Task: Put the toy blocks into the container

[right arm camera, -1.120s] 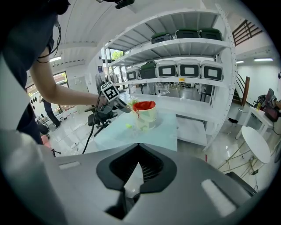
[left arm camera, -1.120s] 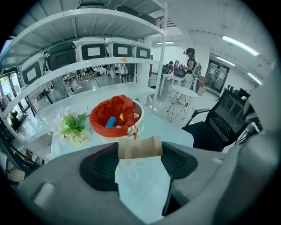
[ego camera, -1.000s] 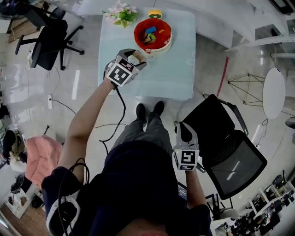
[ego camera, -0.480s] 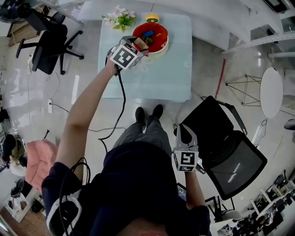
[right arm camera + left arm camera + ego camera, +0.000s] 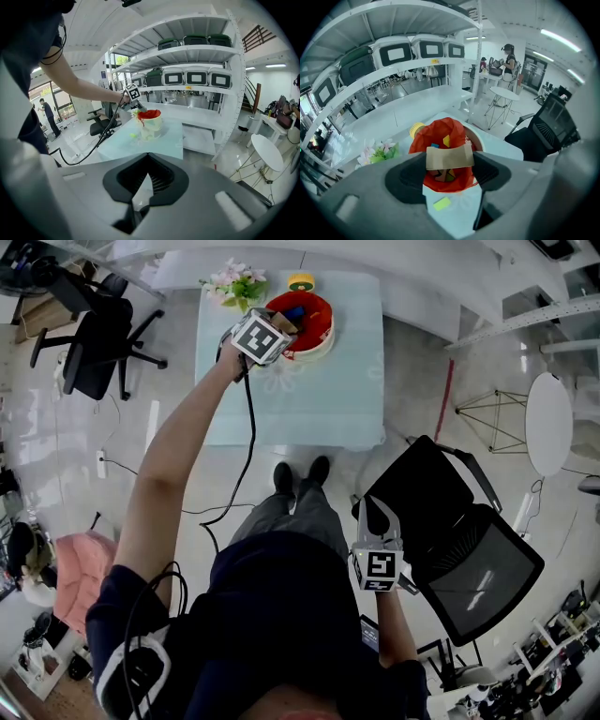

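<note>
My left gripper [image 5: 277, 329] is shut on a tan rectangular block [image 5: 449, 157] and holds it over the near rim of the container [image 5: 314, 324]. The container is a pale tub with a red liner [image 5: 446, 133] and several coloured blocks lie inside it. A small green block [image 5: 441, 203] lies on the table just in front of the tub. My right gripper [image 5: 377, 510] hangs low at the person's right side, far from the table. Its jaws [image 5: 146, 161] meet at the tips with nothing between them.
The tub stands at the far end of a pale glass table [image 5: 319, 390], with a bunch of flowers [image 5: 232, 282] and a small yellow object [image 5: 301, 281] beside it. A black office chair [image 5: 459, 549] stands by my right gripper. A cable [image 5: 246, 437] trails from the left gripper.
My left gripper has carried the tan block away from the person, from the table's middle to above the tub's near rim. The right gripper has stayed put.
</note>
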### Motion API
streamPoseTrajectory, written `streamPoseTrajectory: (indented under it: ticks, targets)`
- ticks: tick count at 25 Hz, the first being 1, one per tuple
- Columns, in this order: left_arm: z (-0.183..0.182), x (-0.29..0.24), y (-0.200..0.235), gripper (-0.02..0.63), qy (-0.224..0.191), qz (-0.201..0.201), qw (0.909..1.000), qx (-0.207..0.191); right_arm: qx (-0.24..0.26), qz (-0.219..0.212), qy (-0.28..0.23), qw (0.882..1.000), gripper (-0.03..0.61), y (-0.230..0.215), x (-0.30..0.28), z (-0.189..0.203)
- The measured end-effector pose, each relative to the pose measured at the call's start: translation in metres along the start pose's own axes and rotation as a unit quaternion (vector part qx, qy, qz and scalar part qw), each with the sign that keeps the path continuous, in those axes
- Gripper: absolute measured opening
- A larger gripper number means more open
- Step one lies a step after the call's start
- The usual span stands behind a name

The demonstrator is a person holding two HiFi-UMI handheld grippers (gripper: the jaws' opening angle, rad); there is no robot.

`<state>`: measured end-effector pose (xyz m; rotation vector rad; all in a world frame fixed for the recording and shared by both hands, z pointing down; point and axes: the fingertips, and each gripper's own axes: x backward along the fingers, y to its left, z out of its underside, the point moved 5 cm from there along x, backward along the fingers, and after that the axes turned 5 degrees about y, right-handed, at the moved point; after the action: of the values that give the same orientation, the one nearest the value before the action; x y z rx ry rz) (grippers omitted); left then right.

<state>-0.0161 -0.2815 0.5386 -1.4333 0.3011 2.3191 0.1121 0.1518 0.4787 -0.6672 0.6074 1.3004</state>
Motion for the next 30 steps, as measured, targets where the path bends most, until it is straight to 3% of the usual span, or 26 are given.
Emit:
streamPoseTrajectory:
  ticks: [16,30]
  targets:
    - [-0.007,-0.024,0.016,0.31,0.029,-0.009,0.9995,0.002,-0.006,0.0,0.009,1.0,-0.002,-0.004,-0.002,0.005]
    - [-0.007,-0.033,0.02,0.313,0.015,-0.014,0.9998,-0.006,-0.011,0.001,0.003,1.0,-0.002,-0.005,-0.005,0.004]
